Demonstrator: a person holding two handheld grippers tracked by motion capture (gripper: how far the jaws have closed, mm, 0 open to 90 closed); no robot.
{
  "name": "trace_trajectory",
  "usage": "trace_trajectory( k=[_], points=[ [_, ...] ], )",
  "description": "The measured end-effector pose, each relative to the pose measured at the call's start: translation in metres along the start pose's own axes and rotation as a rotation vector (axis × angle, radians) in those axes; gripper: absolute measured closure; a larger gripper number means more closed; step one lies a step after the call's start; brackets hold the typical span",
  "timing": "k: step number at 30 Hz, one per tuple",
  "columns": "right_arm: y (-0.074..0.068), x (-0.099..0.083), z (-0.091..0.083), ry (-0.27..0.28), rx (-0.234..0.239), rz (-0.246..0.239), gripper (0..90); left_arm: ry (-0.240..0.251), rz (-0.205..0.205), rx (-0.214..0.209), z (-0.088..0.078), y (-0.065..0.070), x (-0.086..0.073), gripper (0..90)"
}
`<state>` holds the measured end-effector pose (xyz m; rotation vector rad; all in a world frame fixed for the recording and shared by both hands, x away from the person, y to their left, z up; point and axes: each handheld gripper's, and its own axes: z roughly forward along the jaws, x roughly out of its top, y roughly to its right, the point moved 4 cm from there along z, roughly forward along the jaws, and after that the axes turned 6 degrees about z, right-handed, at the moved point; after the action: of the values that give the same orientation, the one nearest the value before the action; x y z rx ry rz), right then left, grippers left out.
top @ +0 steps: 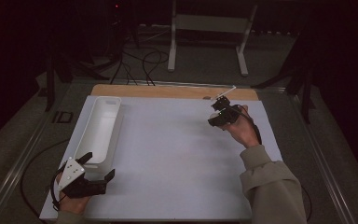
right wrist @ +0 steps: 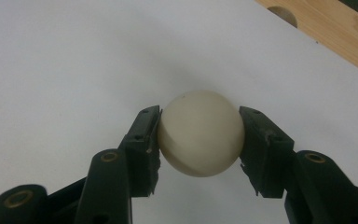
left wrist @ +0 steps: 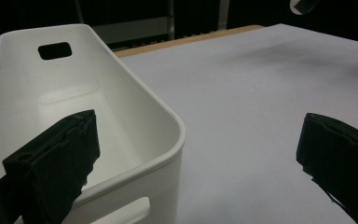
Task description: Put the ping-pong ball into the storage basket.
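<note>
A cream-white ball (right wrist: 200, 133) sits squeezed between the two black jaws of my right gripper (right wrist: 199, 140), just above the white sheet. From above, that right gripper (top: 220, 115) is near the sheet's far right part, shut on the ball, which the hand and gripper mostly cover there. A long white bin (top: 98, 128) lies along the left side of the sheet. My left gripper (top: 99, 167) rests at the bin's near end with its jaws wide apart and nothing between them. Close up, the bin's corner (left wrist: 168, 126) stands between those jaws of the left gripper (left wrist: 198, 163).
A white sheet (top: 177, 158) covers the table, with a strip of bare wood (top: 168, 91) along its far edge and a round hole (right wrist: 282, 13) in the wood. Past the table stand a white frame (top: 209, 28) and cables on the floor.
</note>
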<state>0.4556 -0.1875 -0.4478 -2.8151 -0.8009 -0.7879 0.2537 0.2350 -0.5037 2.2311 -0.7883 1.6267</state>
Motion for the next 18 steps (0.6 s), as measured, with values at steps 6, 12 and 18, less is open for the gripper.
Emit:
trace_trajectory(
  k=[6, 12, 18],
  points=[
    [-0.0018, 0.0019, -0.0022, 0.005, -0.003, -0.009, 50.4, -0.001, 0.001, 0.0, 0.0, 0.0001, 0.0, 0.0],
    [-0.0031, 0.0029, -0.0041, 0.007, -0.004, -0.013, 50.4, -0.001, 0.001, 0.0, 0.0, 0.0, 0.0, 0.0],
    [-0.0054, 0.005, -0.0057, 0.018, -0.002, -0.027, 50.4, -0.001, 0.001, 0.001, 0.0, 0.0, 0.0, 0.0]
  ],
)
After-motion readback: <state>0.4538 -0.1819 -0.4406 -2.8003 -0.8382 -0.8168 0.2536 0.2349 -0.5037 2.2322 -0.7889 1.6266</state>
